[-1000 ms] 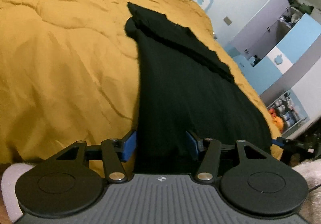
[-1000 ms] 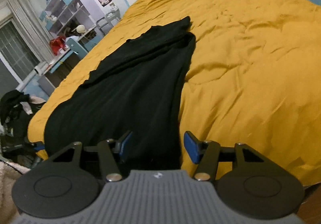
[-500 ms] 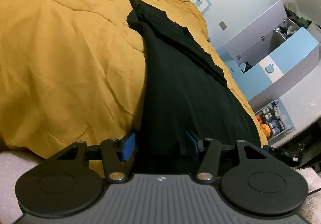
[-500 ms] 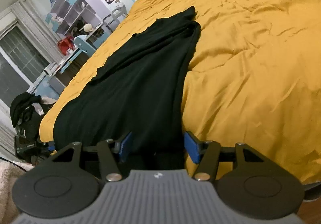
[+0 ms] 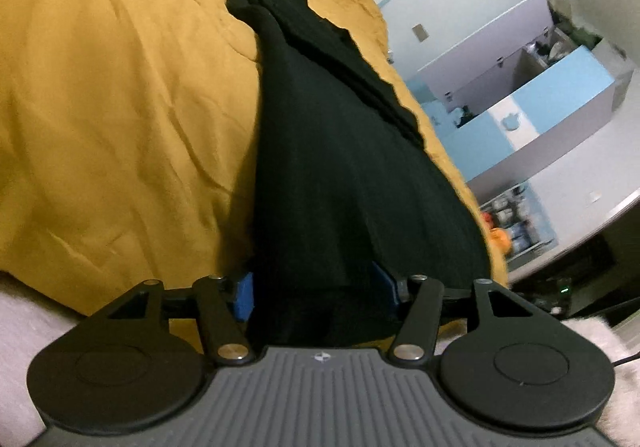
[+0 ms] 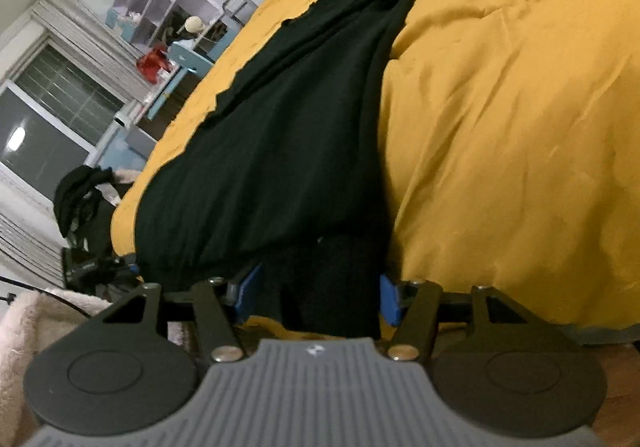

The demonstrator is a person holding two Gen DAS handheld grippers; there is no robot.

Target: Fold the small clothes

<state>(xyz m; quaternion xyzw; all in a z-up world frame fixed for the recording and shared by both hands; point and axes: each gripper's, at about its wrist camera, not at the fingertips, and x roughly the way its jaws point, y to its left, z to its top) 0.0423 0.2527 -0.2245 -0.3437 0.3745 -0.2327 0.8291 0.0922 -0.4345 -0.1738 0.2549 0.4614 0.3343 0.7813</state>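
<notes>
Here, the black garment (image 5: 344, 167) lies lengthwise on the yellow bedspread (image 5: 120, 107), stretching away from both sets of fingers toward a narrow, bunched far end. Its near hem hangs over the edge of the bed and drops down between the fingers of each gripper.

In the left wrist view, the left gripper (image 5: 316, 287) has the cloth filling the gap between its two blue fingers (image 5: 244, 291). The jaws are opening; the cloth is between them and reaches both pads, but whether the pads press on it I cannot tell. The fabric rises straight ahead of the fingers, with a second layer showing as a jagged edge along the side beyond the right-hand finger.

In the right wrist view, the right gripper (image 6: 316, 297) likewise has a dark fold of the garment (image 6: 288, 135) hanging between its blue fingers (image 6: 390, 301). Its jaws are also opening, set fairly wide, and a little yellow shows beside the cloth near each pad, so a firm pinch cannot be made out.

Beyond the left-hand finger of the right gripper, at the bed's corner, part of the other gripper (image 6: 100, 267) shows. Farther off stand a shelf unit (image 6: 168, 11) and a window (image 6: 44, 127). Beyond the right-hand finger of the left gripper stands a blue and white cabinet (image 5: 532, 95).
</notes>
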